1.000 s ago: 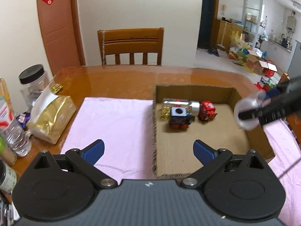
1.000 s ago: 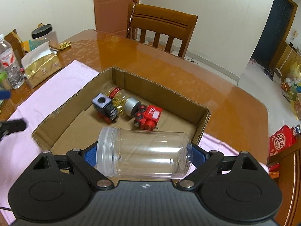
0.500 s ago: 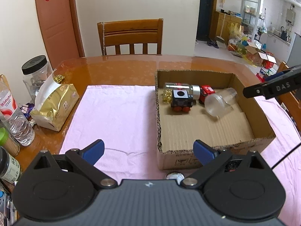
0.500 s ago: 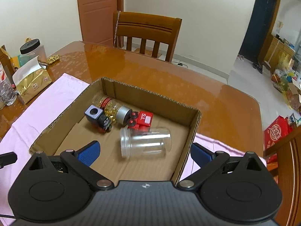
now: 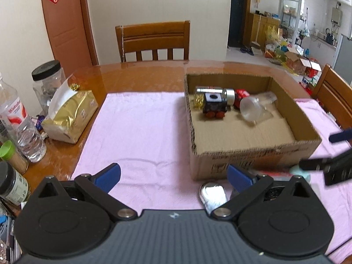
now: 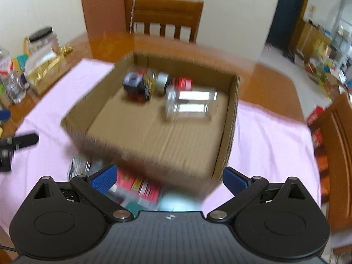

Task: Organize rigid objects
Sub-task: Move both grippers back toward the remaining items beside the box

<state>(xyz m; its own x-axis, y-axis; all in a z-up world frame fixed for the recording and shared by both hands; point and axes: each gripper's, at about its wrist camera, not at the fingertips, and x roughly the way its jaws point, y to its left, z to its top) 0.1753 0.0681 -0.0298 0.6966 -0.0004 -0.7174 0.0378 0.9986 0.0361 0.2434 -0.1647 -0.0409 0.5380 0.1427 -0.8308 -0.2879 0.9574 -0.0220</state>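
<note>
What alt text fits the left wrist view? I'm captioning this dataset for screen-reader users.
An open cardboard box on a pink cloth holds a clear jar on its side, a toy train and a capped bottle. The left gripper fingers frame the foreground, spread open.

Each claw was built the same way. The left claw (image 5: 173, 173) had a broad dark-grey ribbed body with a small white emblem at its centre, flanked by two matte black housings, each moulded with a shallow round disc and a triangular cut-out. Black arms pivoted on silver screws and carried blue fingers (image 5: 109, 172). The right claw (image 6: 168, 177) matched it: grey ribbed centre, white emblem, black disc housings, silver screws, and blue ridged pads (image 6: 103, 179). A thin black cable showed at its near left edge.
</note>
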